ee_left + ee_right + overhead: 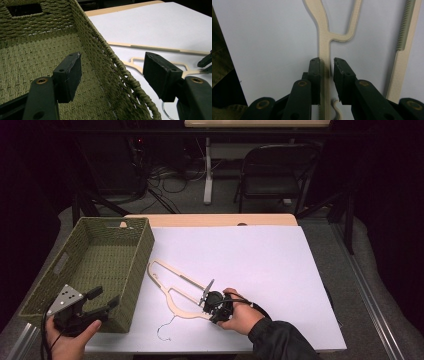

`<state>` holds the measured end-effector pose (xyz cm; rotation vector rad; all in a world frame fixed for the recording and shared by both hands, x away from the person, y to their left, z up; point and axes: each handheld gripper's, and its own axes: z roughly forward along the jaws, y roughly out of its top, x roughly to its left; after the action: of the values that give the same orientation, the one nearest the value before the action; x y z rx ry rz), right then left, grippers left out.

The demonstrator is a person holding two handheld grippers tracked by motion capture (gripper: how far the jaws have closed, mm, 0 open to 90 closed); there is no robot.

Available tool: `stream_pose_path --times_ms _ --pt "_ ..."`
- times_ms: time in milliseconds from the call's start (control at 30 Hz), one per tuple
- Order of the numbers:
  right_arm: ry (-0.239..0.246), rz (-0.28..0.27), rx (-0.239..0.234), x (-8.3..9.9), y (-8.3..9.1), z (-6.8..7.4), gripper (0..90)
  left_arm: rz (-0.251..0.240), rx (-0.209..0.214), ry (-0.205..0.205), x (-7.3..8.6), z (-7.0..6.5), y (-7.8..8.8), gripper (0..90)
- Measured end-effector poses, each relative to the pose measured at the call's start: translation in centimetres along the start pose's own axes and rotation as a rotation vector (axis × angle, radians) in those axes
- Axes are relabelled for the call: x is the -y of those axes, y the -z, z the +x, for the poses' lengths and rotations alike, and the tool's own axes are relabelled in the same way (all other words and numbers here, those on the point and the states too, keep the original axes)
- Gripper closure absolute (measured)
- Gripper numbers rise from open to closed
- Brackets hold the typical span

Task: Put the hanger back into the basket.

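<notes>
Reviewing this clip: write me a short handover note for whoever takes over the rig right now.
Right gripper: jaws straddle the arm of the cream hanger, nearly closed; a small gap remains on one side, so the grip is not yet firm.
Left gripper: open, holding nothing, jaws either side of the near wall of the green woven basket.
Hanger lies flat on the white sheet, right of the basket, its wire hook toward the near edge.
Done: right gripper lined up on the hanger.
Left: close on it, lift, probably move it into the basket, which holds nothing in the part that shows.
</notes>
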<state>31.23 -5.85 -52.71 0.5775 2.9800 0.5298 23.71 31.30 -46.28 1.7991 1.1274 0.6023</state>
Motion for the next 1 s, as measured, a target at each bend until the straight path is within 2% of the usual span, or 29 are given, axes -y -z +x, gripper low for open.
stream_pose_path --times_ms 33,67,100,133,167,767,1000 --pt "0.006 0.042 -0.004 -0.12 0.19 -0.03 77.0 0.0 -0.001 0.001 0.0 0.0 -0.01 31.4" --pt "0.004 0.022 -0.005 -0.05 -0.21 0.12 77.5 0.0 0.0 0.0 0.0 0.0 0.0 31.4" --pt "0.009 0.055 -0.004 -0.14 -0.11 0.16 77.6 0.0 -0.001 -0.001 0.0 0.01 0.0 31.4" --pt "0.009 0.055 -0.004 -0.14 -0.11 0.16 77.6 0.0 -0.001 -0.001 0.0 0.01 0.0 31.4" --pt "0.008 0.029 -0.003 -0.06 -0.39 0.22 77.7 0.0 -0.001 0.0 0.01 0.02 0.0 31.4" --pt "0.002 0.053 -0.013 -0.38 -0.52 0.04 79.5 0.002 -0.005 0.003 0.0 0.08 0.02 31.4" --pt "0.022 0.064 -0.009 -0.56 -0.57 0.08 79.8 -0.002 -0.004 0.002 -0.01 0.08 0.05 31.4"
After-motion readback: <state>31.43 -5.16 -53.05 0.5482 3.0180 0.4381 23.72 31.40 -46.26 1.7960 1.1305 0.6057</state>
